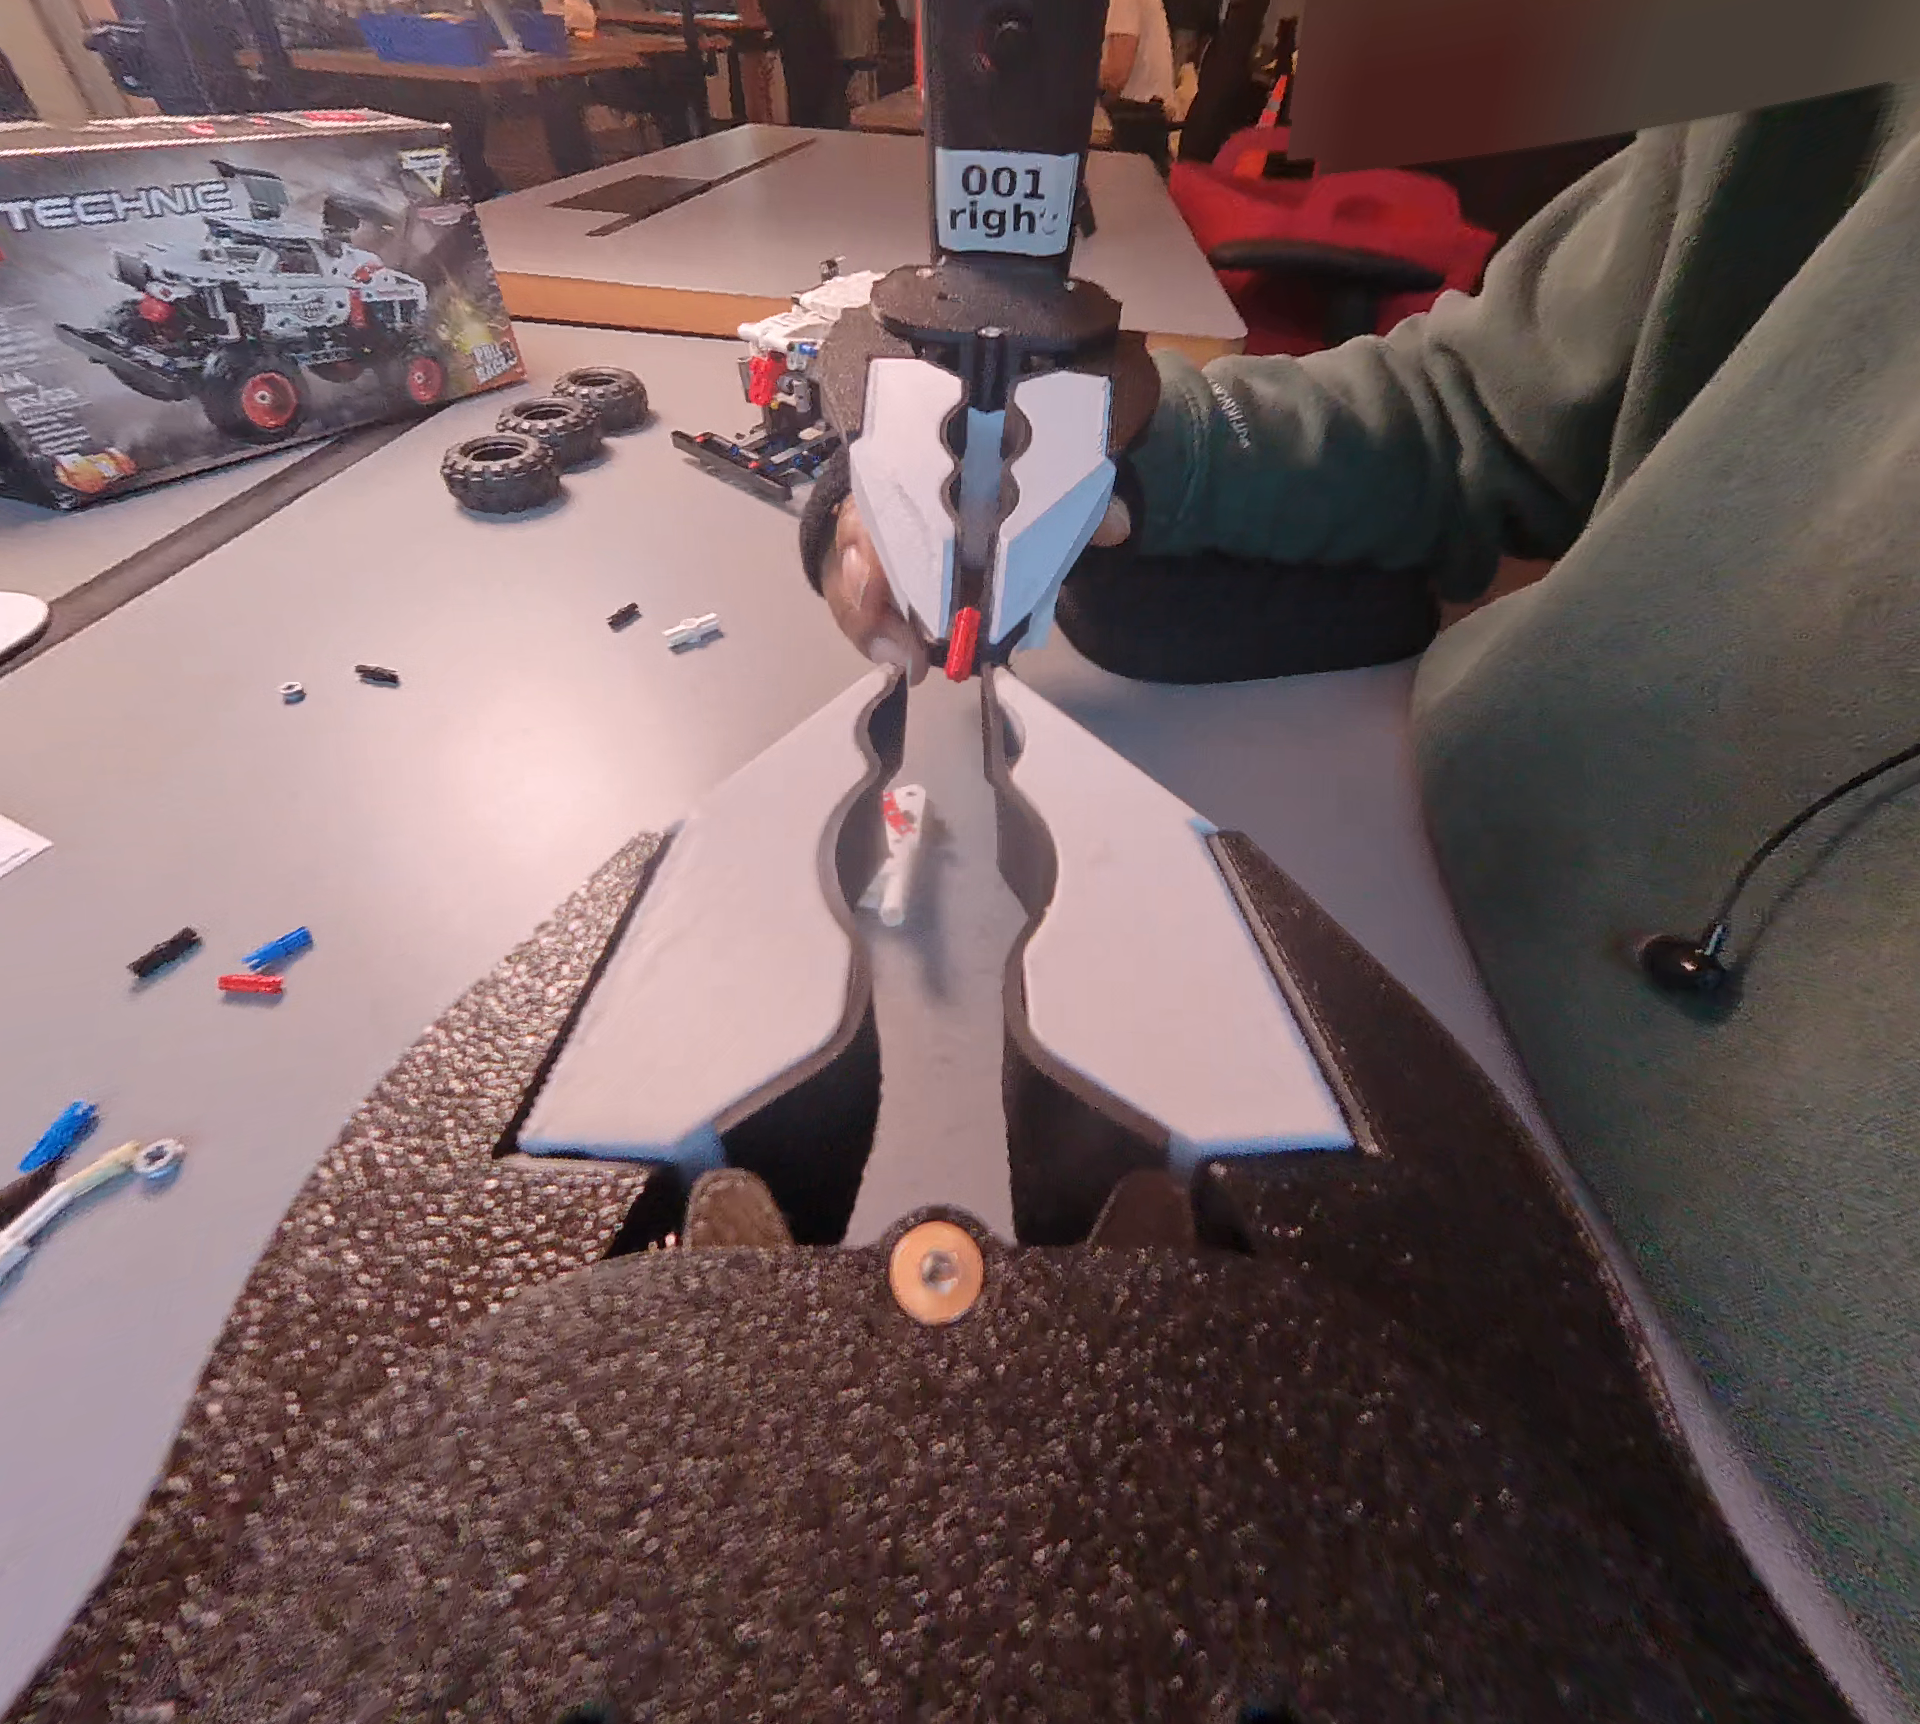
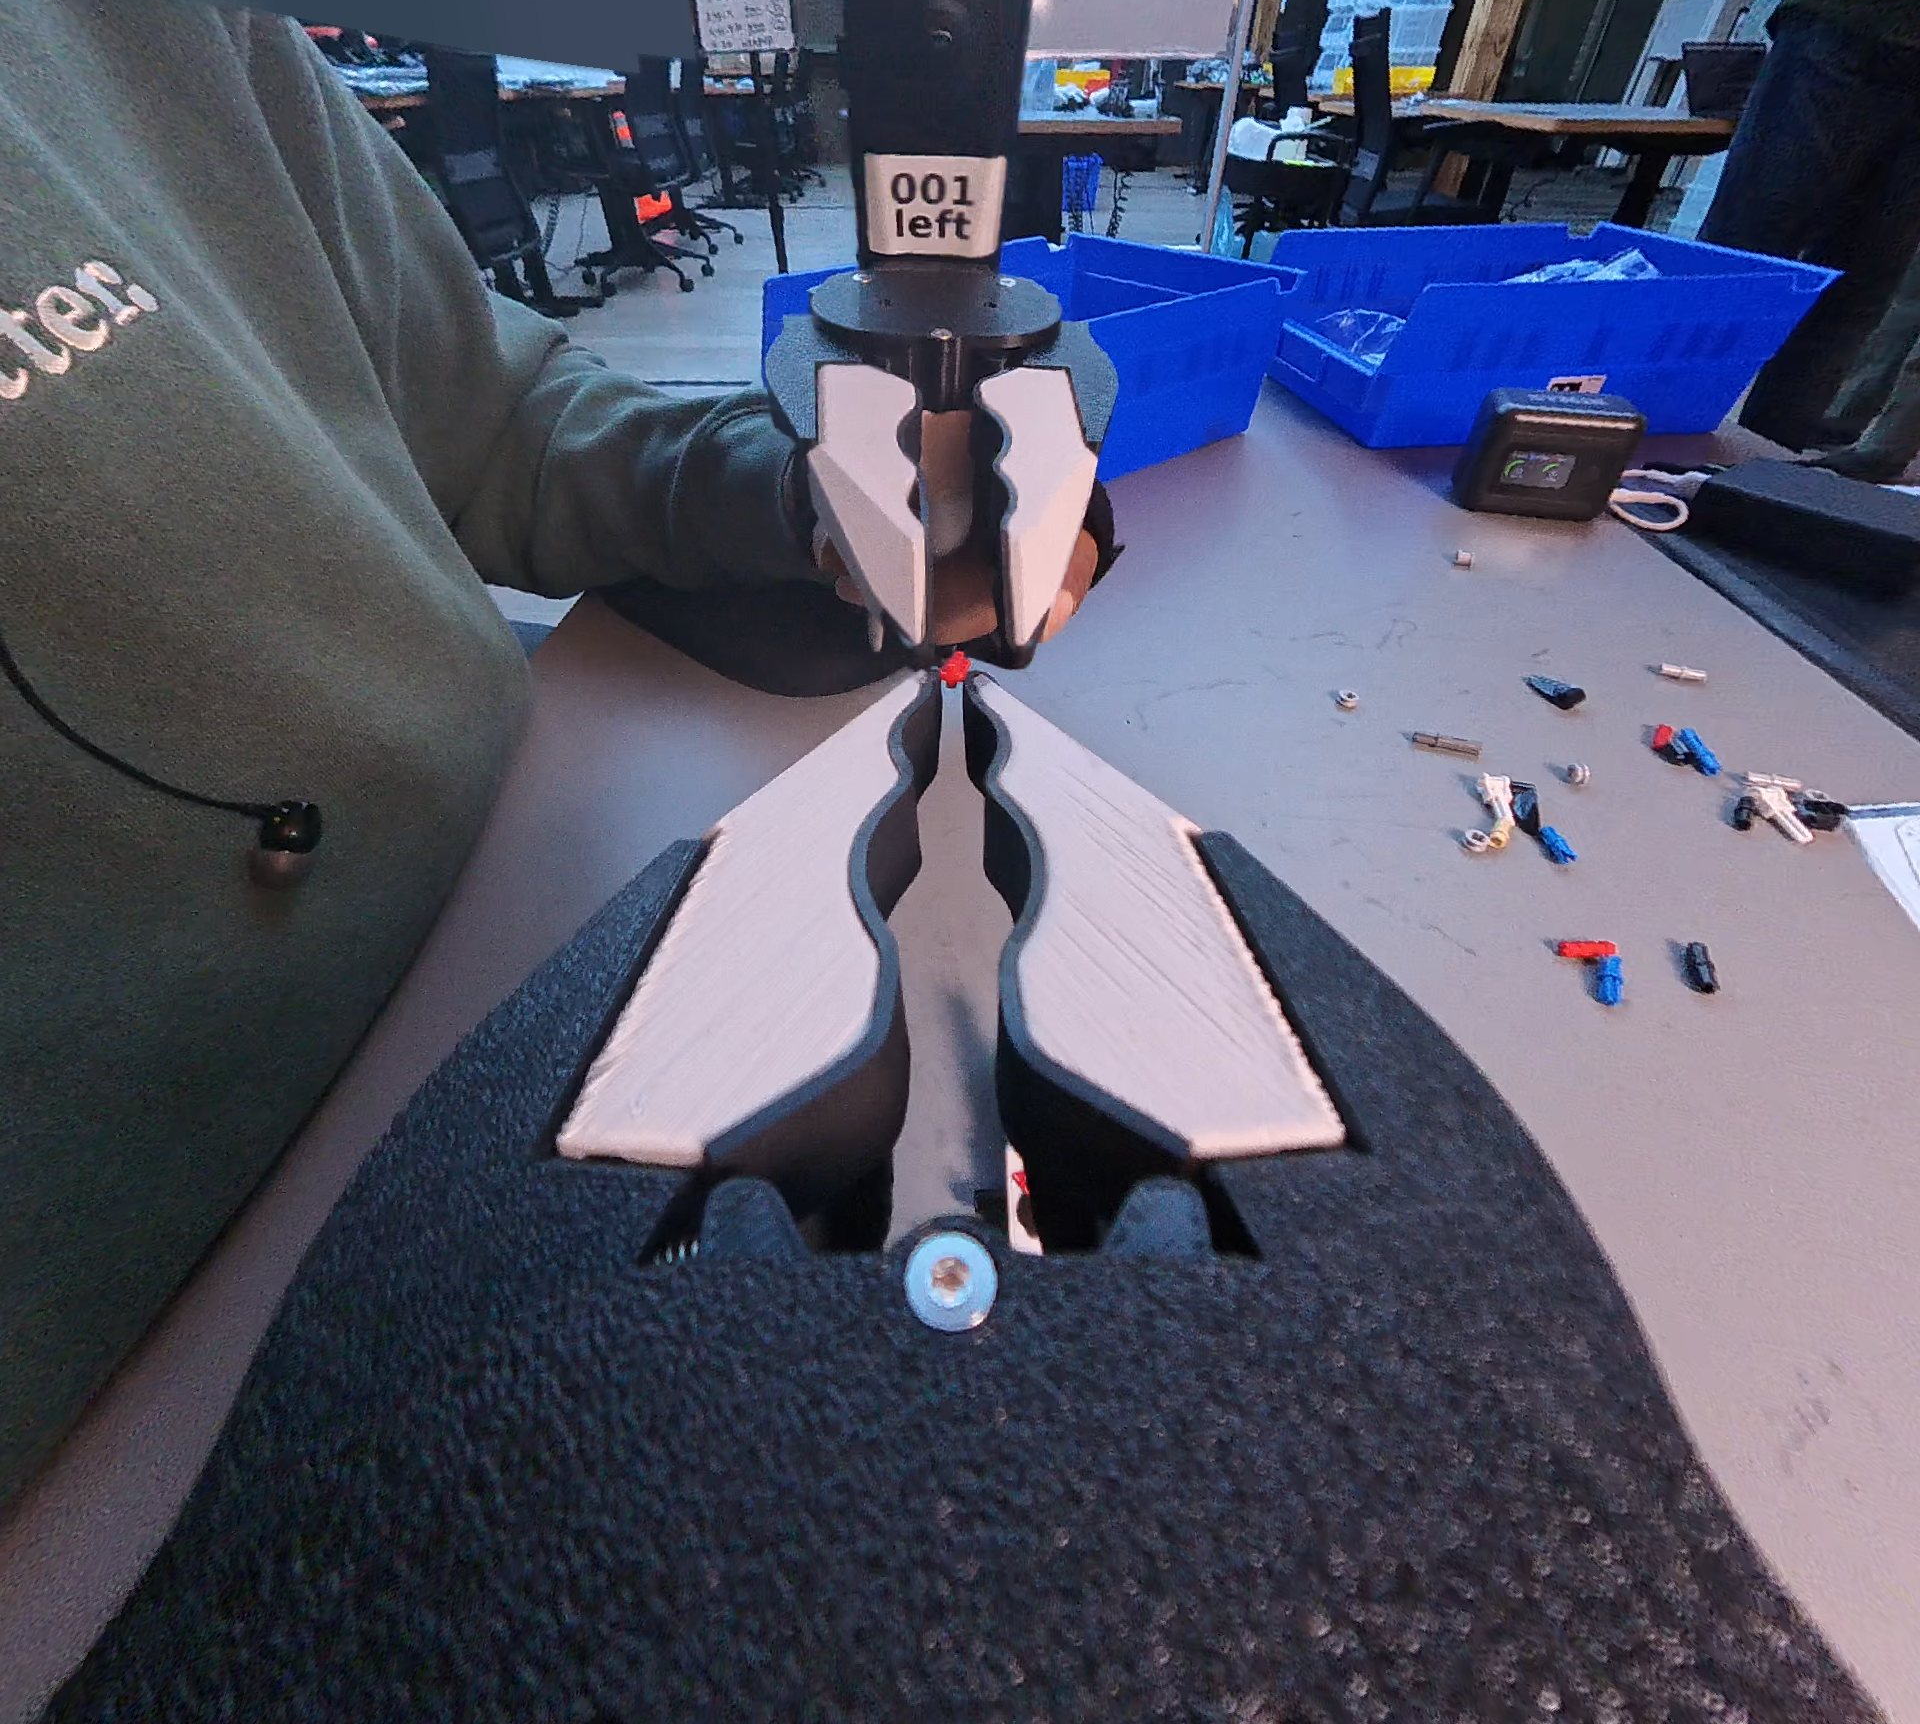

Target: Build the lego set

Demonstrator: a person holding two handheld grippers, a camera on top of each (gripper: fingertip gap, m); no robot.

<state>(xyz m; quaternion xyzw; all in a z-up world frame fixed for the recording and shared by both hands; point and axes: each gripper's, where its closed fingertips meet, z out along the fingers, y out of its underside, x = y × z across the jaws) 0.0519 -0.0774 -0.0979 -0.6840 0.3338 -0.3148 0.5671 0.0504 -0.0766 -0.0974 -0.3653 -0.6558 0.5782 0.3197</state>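
Right gripper [image 1: 964, 648] clamps the red pin [image 1: 962, 641]; your left gripper [image 1: 940, 687] stands apart. Misaligned handover drops it onto the table [image 1: 436, 770].

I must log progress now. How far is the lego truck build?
Done: a partly built truck body stands on the table. In hand: the right gripper pinches a small red pin, facing the open left gripper. Left: three black tyres lie unmounted, and loose small parts remain scattered.
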